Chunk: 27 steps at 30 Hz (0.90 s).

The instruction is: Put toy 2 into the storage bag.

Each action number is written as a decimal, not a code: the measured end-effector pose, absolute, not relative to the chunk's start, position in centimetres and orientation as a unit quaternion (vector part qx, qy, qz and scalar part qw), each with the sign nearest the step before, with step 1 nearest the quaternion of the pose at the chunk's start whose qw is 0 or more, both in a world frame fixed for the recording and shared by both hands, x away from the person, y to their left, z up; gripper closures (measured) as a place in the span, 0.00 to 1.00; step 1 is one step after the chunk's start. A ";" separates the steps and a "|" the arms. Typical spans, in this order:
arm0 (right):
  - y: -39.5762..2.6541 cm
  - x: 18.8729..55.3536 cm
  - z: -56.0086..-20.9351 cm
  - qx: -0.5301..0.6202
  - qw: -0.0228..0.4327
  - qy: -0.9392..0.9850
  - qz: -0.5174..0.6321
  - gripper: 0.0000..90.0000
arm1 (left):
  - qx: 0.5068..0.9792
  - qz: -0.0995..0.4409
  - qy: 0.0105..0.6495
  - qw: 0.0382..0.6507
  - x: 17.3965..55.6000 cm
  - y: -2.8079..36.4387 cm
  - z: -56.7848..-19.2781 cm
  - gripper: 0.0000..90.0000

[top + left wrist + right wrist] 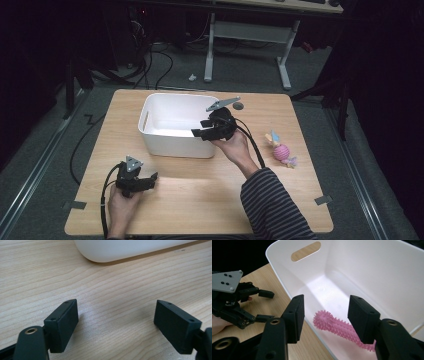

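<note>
Currently the left tongs (150, 179) rest low on the tabletop (200, 185) at near left, jaws spread wide with nothing between them; parked, apparently, clear of the work. The white bin (172, 145) stands at the centre, toward the far side. The right tongs (198, 127) hang over its right rim, tips aimed into it. Their jaws stand parted and press on nothing, and the pink spiky toy (337, 326) lies on the bin floor just below and beyond them, so it looks dropped in and let go. Farther right, a pink ball toy (281, 151) with pale trimmings lies on the tabletop, well apart from the bin; likely the next pick, closest to the right hand (235, 147).
</note>
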State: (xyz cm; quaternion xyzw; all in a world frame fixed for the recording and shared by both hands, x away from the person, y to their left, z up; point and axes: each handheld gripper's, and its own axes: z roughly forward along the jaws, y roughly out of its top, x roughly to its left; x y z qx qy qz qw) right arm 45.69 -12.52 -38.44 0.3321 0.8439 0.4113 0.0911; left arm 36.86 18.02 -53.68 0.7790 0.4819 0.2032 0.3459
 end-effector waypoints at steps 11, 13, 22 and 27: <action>-15.2 44.2 -37.6 0.346 0.118 0.823 0.435 0.50 | 0.779 0.203 0.482 0.346 36.9 18.0 -53.7 0.22; -15.7 43.9 -37.6 0.350 0.122 0.820 0.436 0.50 | 0.779 0.203 0.482 0.346 36.9 18.0 -53.7 0.22; -18.3 42.7 -37.3 0.365 0.142 0.806 0.443 0.50 | 0.779 0.203 0.482 0.346 36.9 18.0 -53.7 0.22; -19.7 42.1 -37.4 0.378 0.154 0.798 0.443 0.50 | 0.779 0.203 0.481 0.346 36.9 18.0 -53.7 0.22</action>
